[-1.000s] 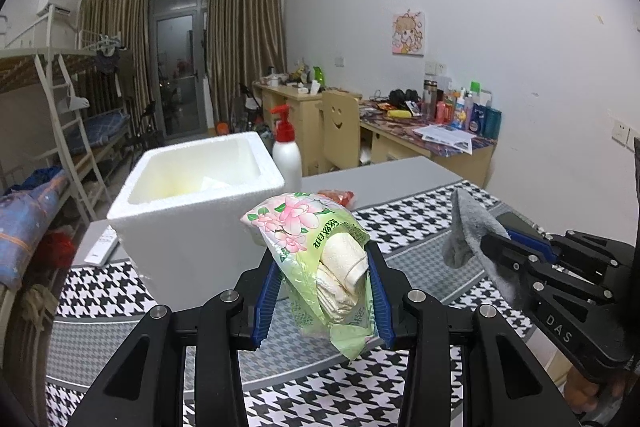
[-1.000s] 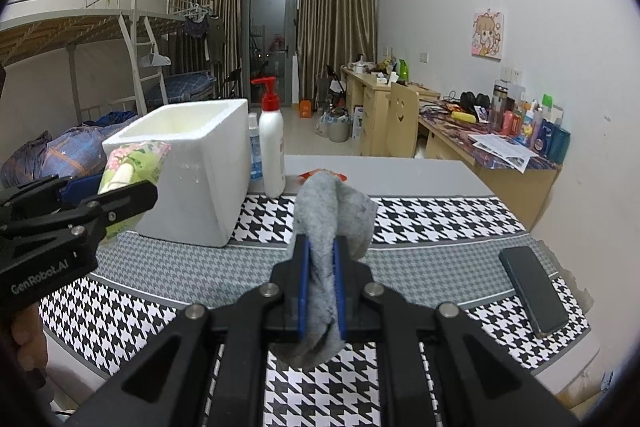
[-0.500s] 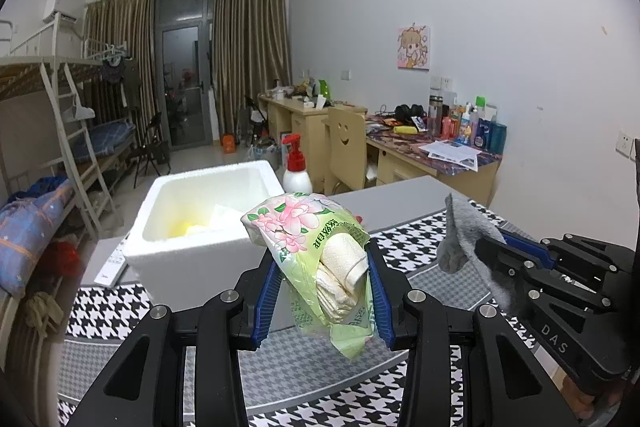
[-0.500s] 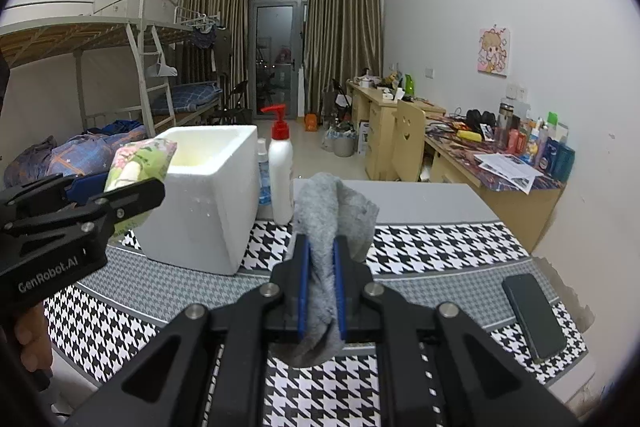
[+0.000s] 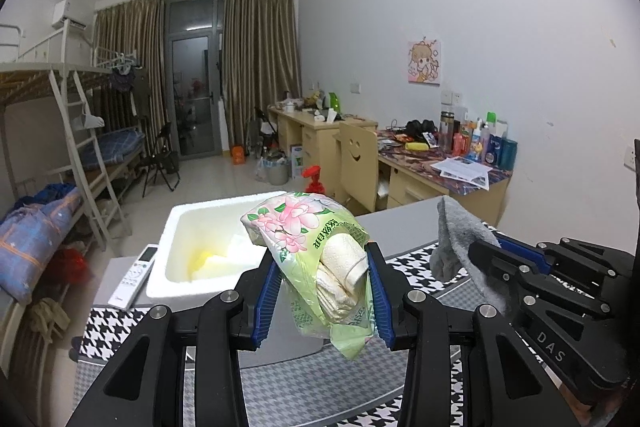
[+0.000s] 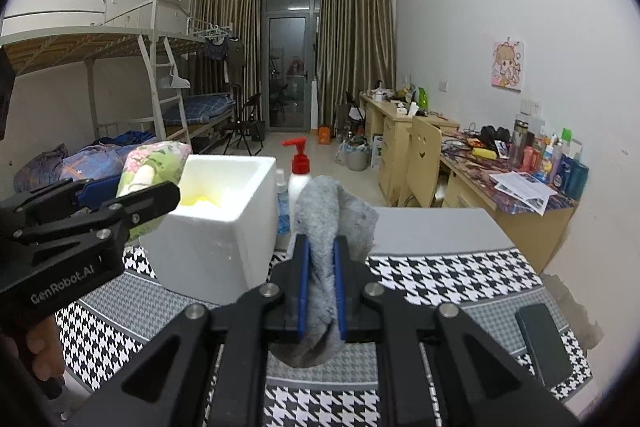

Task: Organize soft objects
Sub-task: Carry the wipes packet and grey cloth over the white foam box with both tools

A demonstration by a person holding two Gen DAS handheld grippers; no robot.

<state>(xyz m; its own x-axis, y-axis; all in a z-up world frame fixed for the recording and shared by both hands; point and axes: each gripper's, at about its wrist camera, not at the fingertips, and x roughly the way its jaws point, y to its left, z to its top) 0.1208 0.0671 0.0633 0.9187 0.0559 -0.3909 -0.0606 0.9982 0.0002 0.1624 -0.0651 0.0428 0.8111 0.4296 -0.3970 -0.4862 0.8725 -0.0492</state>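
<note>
Right wrist: "GenRobot.AI" left gripper (image 6: 134, 193) clamping floral tissue pack (image 6: 150, 163), left wrist: "DAS" right gripper (image 5: 486, 253)

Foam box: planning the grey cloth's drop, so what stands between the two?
In the right wrist view, the pump bottle stands between foam box and grey cloth.

Dim, even ceiling-tube light; sharp focus, heavy fisheye bending, black vignetted corners.

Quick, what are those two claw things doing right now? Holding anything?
Left gripper: jaws closed on a floral tissue pack.
Right gripper: jaws closed on a grey cloth.
</note>
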